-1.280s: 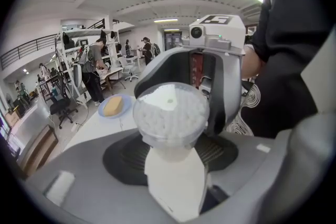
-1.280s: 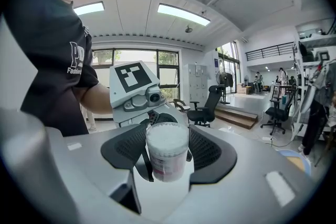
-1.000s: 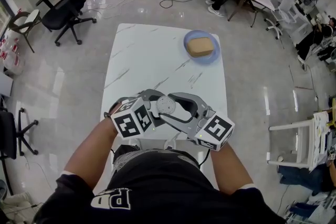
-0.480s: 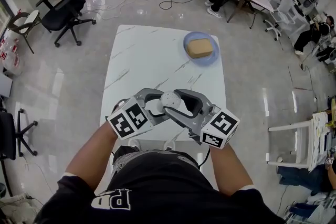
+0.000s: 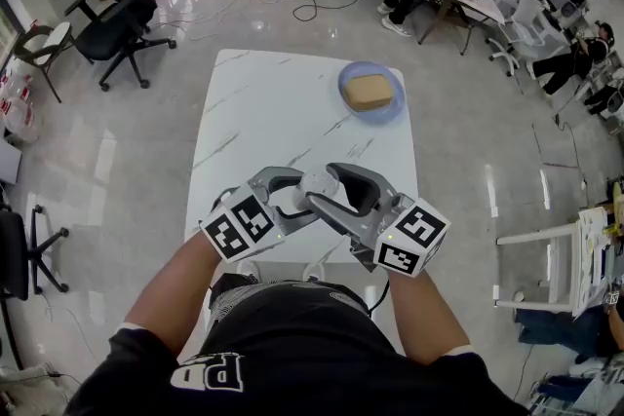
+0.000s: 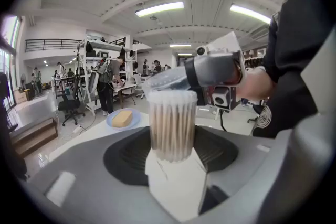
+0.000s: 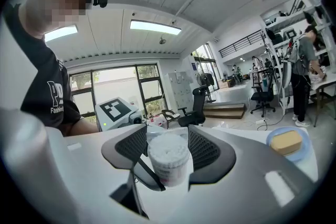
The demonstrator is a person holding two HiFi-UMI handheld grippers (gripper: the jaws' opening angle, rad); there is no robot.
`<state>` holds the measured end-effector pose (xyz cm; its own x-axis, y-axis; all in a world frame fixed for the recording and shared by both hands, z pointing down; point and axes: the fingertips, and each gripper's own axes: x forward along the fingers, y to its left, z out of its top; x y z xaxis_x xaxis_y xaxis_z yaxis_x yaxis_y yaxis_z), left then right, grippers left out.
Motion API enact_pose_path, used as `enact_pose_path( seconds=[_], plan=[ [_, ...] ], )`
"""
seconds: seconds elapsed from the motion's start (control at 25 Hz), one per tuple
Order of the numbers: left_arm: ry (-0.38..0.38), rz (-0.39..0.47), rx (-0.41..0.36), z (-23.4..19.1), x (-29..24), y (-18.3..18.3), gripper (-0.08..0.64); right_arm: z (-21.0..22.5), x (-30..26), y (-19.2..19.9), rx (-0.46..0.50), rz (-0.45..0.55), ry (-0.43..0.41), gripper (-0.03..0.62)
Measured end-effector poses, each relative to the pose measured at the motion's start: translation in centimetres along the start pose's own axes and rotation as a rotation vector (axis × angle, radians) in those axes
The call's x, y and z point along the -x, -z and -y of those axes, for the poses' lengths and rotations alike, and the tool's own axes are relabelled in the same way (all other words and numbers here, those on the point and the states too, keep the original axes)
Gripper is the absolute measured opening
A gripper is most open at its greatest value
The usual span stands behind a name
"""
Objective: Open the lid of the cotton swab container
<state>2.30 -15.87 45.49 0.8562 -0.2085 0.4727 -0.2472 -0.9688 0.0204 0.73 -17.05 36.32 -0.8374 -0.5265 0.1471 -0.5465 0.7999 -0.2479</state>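
Observation:
The cotton swab container [image 6: 170, 126], a clear tube packed with swabs, stands upright between the jaws of my left gripper [image 6: 170, 157]. That gripper is shut on it, and its jaws have just closed a little further on it. The right gripper [image 6: 215, 68] holds the clear lid [image 6: 168, 78] tilted just above the tube's open top. In the right gripper view the white swab tips of the container [image 7: 168, 155] show between the jaws of the right gripper [image 7: 167, 141]. From the head view both grippers meet over the table's near edge around the container [image 5: 314, 183].
A blue plate [image 5: 392, 102] with a tan block [image 5: 370, 90] sits at the far right of the white marble table [image 5: 263, 112]. Office chairs [image 5: 122, 10] stand on the floor to the left. People work at desks at the back right.
Both grippers have drifted slightly away from me with the container. The right gripper has rolled and risen a little, and its marker cube now sits further right.

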Motion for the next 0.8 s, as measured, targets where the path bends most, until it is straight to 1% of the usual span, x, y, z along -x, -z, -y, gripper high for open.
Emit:
enact_pose_path(
  seconds=[0.08, 0.36, 0.64, 0.8],
  plan=[
    [0.002, -0.015, -0.013, 0.3, -0.1, 0.4, 0.305, -0.1, 0.0, -0.4, 0.007, 0.012, 0.001, 0.242],
    [0.005, -0.007, -0.006, 0.5, -0.7, 0.4, 0.305, -0.3, -0.5, -1.2, 0.057, -0.001, 0.004, 0.239],
    [0.002, -0.019, -0.012, 0.2, -0.7, 0.7, 0.305, -0.5, -1.7, -1.3, 0.171, -0.076, -0.002, 0.241],
    [0.017, -0.010, -0.001, 0.3, -0.9, 0.6, 0.305, -0.7, -2.5, -1.2, 0.233, -0.114, -0.017, 0.241]
  ],
)
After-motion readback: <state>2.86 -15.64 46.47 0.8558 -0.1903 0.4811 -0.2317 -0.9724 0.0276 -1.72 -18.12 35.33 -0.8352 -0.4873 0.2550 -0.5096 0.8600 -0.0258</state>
